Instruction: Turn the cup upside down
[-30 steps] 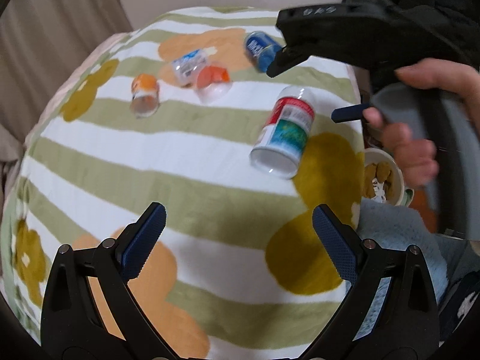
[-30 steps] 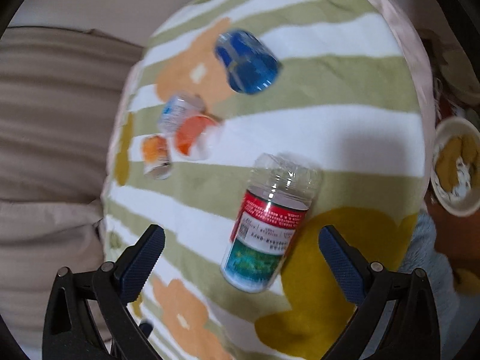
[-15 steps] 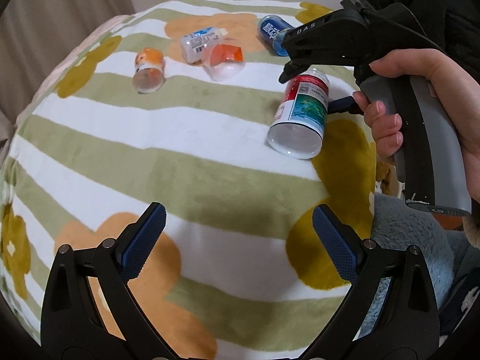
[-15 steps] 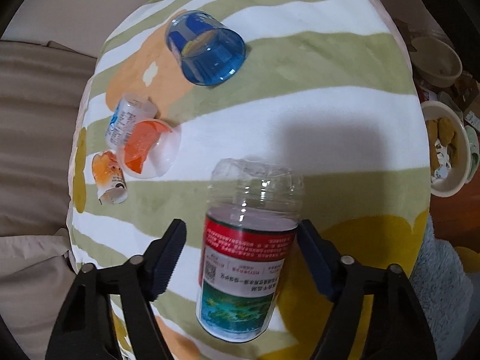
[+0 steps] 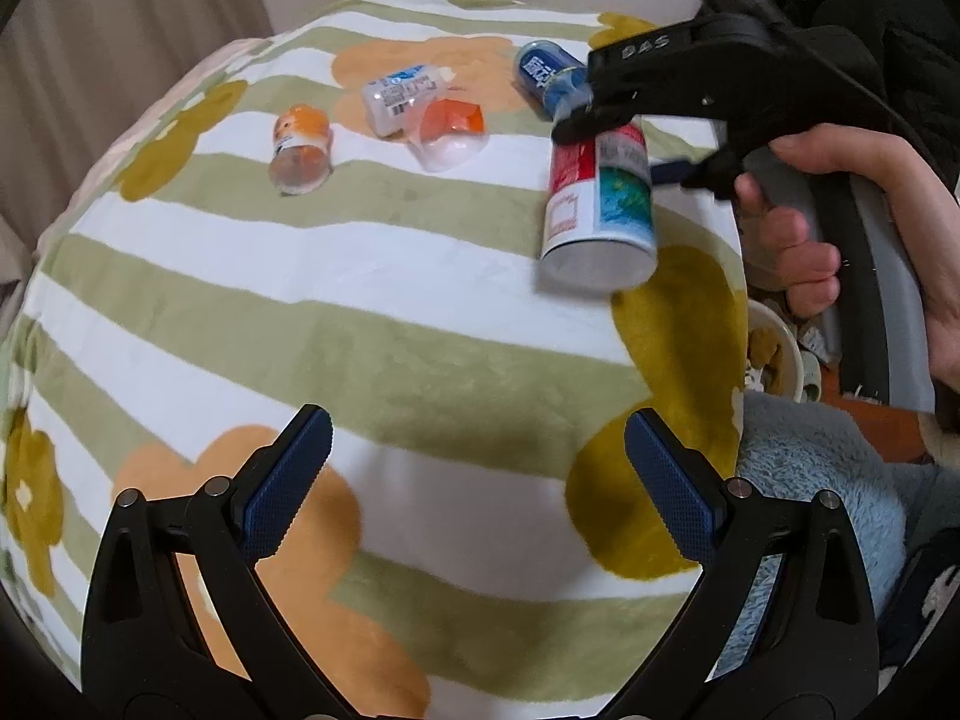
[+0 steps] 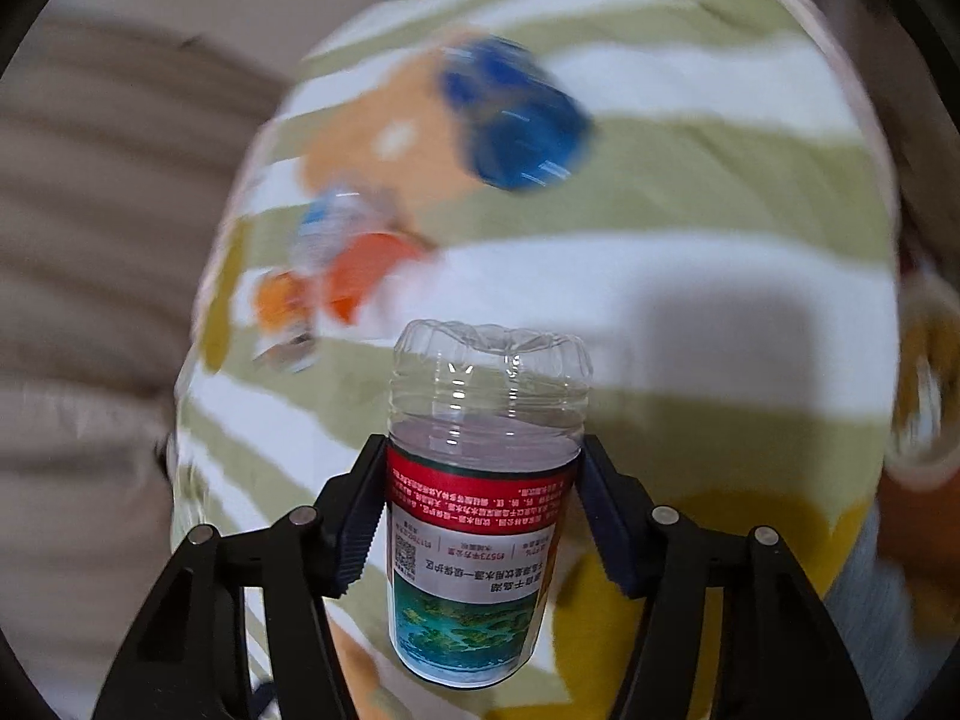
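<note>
Both of your tongs are in view. Your right tongs (image 6: 480, 516) are clamped on the cup (image 6: 477, 516), a cut-off clear plastic bottle with a red, white and blue-green label. The blue pads press its sides at the red band of the label, one on each side. In the right wrist view the ribbed clear closed end points away from you and the labelled open end hangs toward the camera. In the left wrist view the cup (image 5: 600, 204) appears lifted off the blanket (image 5: 360, 312) and tilted, its open rim facing down and toward you, with the right tongs (image 5: 618, 144) gripping its upper part and your right hand (image 5: 852, 228) on the handle behind.

Your left tongs (image 5: 477, 480) are spread wide and hold nothing; they hang over the striped, flowered blanket, well apart from the cup.

Farther off on the blanket lie a blue cup (image 5: 549, 81), a clear bottle with a blue label (image 5: 399, 96), an orange and clear cup (image 5: 450, 132) touching that bottle, and a small orange-labelled cup (image 5: 300, 147) off by itself. The right wrist view of these is blurred.
</note>
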The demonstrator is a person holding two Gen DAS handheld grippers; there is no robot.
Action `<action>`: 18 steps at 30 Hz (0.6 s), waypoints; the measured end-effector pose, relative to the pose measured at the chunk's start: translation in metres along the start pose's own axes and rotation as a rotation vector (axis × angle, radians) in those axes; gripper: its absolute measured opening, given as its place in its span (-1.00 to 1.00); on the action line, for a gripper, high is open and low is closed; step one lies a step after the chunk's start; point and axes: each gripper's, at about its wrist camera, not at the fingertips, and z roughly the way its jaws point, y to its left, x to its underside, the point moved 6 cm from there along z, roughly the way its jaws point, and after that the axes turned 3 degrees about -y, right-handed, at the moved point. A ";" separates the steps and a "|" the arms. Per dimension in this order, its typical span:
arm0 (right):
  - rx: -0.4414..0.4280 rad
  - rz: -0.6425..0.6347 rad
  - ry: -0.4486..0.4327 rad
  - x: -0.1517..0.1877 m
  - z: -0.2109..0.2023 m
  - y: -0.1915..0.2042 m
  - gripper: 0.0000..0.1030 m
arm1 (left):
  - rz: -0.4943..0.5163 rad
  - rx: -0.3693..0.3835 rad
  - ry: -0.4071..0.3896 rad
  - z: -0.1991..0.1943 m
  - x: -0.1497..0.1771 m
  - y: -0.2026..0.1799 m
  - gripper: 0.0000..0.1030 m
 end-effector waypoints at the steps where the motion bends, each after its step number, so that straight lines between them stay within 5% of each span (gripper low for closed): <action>1: -0.012 -0.069 -0.014 -0.003 -0.004 0.008 0.11 | -0.005 0.001 -0.001 0.000 0.000 0.001 0.90; 6: -0.105 -0.510 -0.104 -0.008 -0.023 0.054 0.11 | -0.042 -0.007 -0.021 -0.001 0.001 0.006 0.90; 11: -0.196 -1.015 -0.211 0.029 -0.034 0.072 0.11 | -0.110 -0.027 -0.058 -0.002 0.004 0.014 0.90; 18: -0.270 -1.171 -0.333 0.043 -0.027 0.054 0.11 | -0.237 -0.046 -0.091 0.002 0.008 0.031 0.90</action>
